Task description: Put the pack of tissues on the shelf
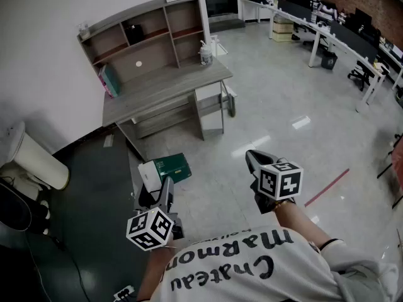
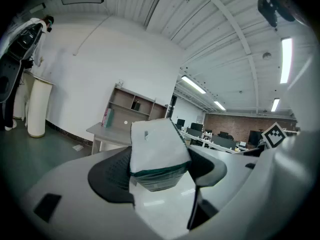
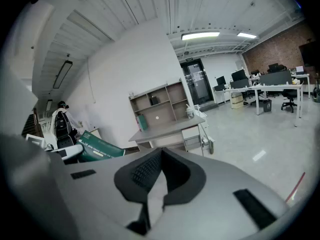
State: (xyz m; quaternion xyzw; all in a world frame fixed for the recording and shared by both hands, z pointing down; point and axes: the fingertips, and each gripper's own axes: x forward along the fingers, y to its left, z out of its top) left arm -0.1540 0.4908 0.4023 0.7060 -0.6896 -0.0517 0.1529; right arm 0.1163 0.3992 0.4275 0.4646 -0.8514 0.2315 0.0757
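The left hand-held gripper (image 2: pixel 162 168) grasps the green-and-white pack of tissues (image 2: pixel 156 151) between wide-set jaws. It is held above the floor, well short of the shelf (image 1: pixel 150 35) on the grey tabletop (image 1: pixel 165 88). The right hand-held gripper (image 3: pixel 161 169) is clenched on nothing, likewise well apart from the shelf.

Pack of tissues (image 2: pixel 157 154): thin plastic wrap — slightly glossy, smooth
Shelf (image 1: pixel 148 33): wood-look boards, matt
Floor (image 1: pixel 283 106): smooth, glossy — reflecting lights
Wall (image 1: pixel 50 5): matt, smooth
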